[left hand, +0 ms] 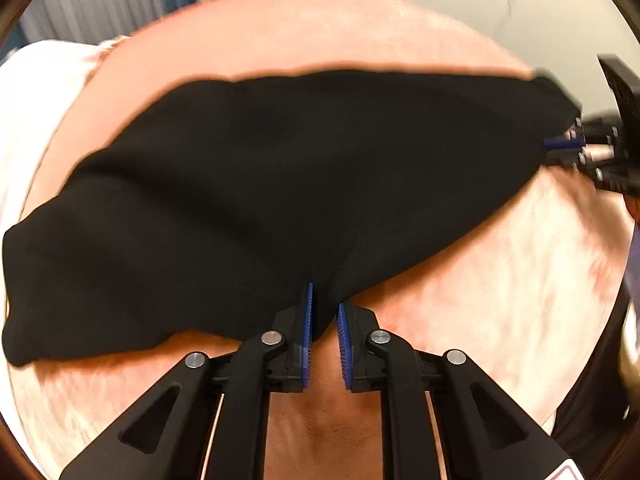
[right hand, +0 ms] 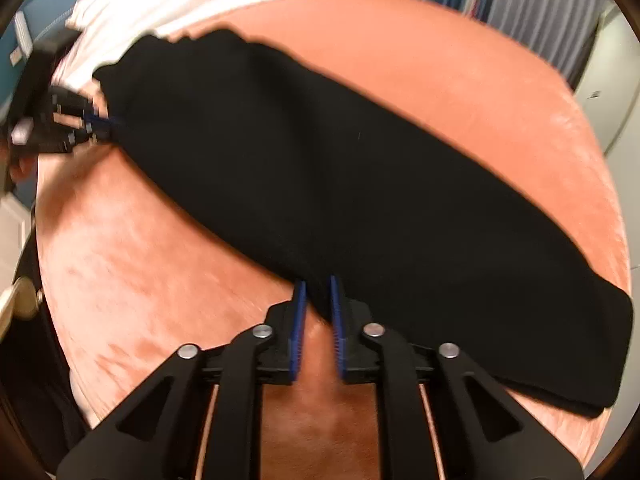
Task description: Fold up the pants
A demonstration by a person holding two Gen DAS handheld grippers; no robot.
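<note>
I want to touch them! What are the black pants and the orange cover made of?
Pants: probably a soft, matte knit or woven cloth, since they drape, crease and show no shine.
Cover: looks like velvety or plush fabric, because its orange pile shows pale brushed streaks with a slight sheen.
Pads: seemingly ribbed blue rubber or plastic; which one cannot be told.

Legible text: none. A white label with a red edge (left hand: 562, 474) sits on the gripper body at the left wrist view's bottom corner; its print cannot be read.
</note>
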